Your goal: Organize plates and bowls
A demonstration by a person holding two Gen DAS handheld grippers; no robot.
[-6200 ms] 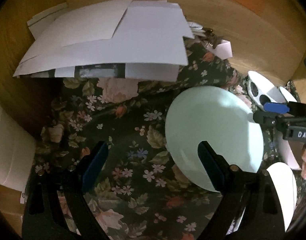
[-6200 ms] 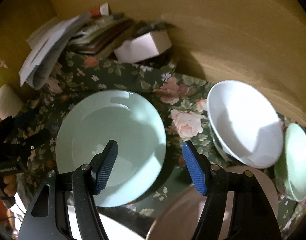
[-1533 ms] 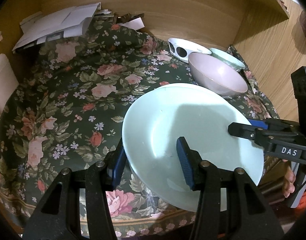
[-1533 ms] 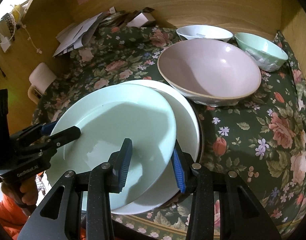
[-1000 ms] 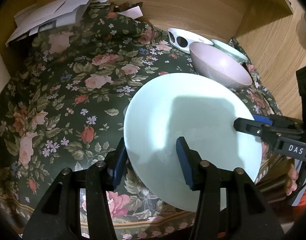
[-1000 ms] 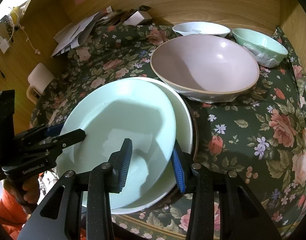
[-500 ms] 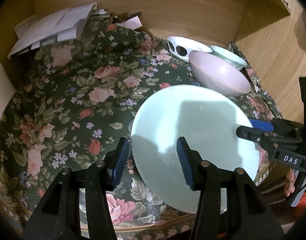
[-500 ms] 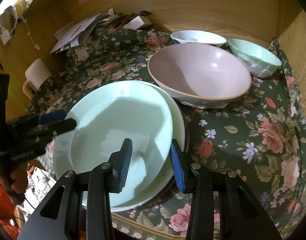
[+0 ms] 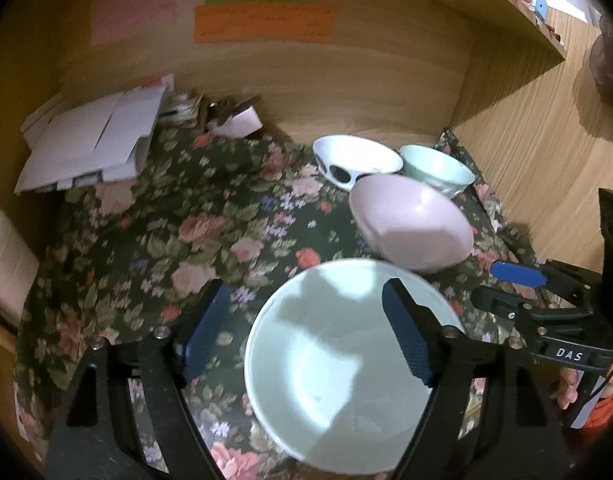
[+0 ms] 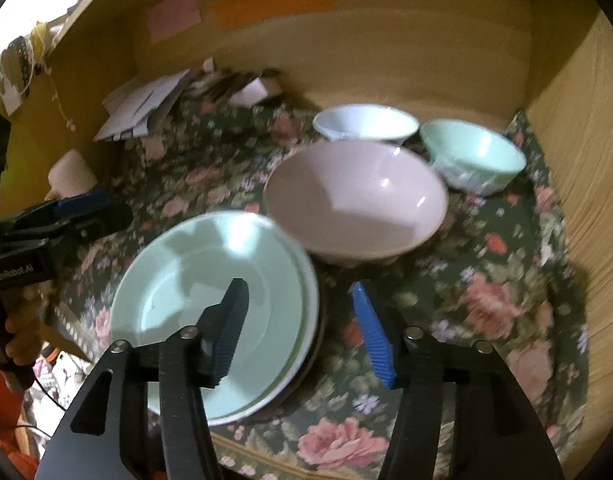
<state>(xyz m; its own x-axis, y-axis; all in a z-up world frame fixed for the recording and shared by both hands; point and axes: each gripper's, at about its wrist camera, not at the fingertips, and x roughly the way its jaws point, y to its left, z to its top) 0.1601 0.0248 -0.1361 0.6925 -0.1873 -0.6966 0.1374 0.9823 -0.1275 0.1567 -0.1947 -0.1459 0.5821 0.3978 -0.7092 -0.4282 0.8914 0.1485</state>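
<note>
Both pairs of fingers stand spread wide and hold nothing: the left gripper (image 9: 306, 324) and the right gripper (image 10: 302, 330) hover above the pale green plate (image 10: 210, 300). That plate rests on a white plate (image 10: 311, 312) at the near edge of the floral tablecloth (image 9: 186, 216), so the plates look stacked. Just behind sits the pink bowl (image 10: 354, 200), with the white bowl (image 10: 364, 122) and green bowl (image 10: 472, 156) near the back wall, all three side by side and unnested. Nesting them probably remains.

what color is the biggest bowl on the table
Pale pink bowl, clearest in the right wrist view.
</note>
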